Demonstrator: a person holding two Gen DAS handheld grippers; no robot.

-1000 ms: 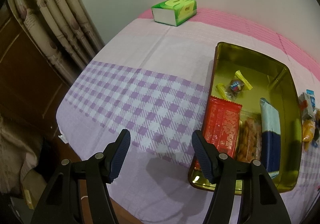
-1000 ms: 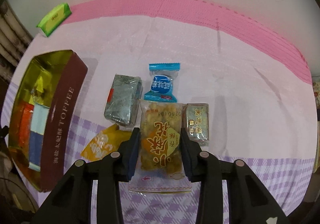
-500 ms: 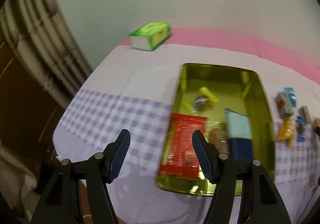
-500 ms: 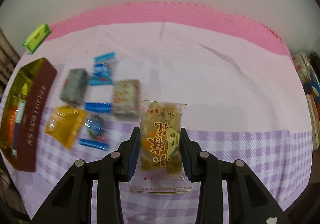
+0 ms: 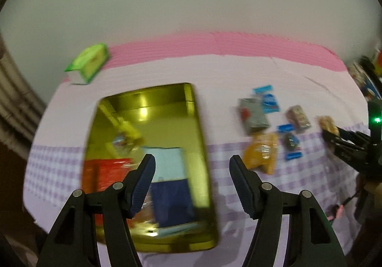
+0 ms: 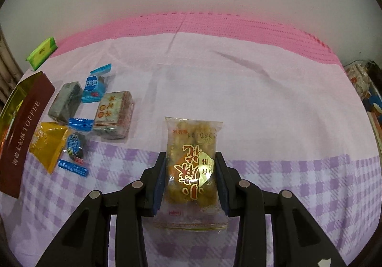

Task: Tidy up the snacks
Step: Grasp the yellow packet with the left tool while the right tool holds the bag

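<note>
Right wrist: snack packet (image 6: pixel 193 171) lengthwise, outward.

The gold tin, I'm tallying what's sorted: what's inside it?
Inside the gold tin: a red packet, a light-and-dark blue packet, and a small wrapped candy. Blur and the left gripper hide the rest.

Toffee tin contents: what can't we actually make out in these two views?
- Left wrist view: motion blur smears the toffee tin; the candy inside is unreadable, and the left hand-held gripper fingers cover the near contents.
- Right wrist view: the tin is cut off by the left edge; its wall hides the inside.
- Right hand-held gripper: pads cover the sides of the clear snack packet.
</note>
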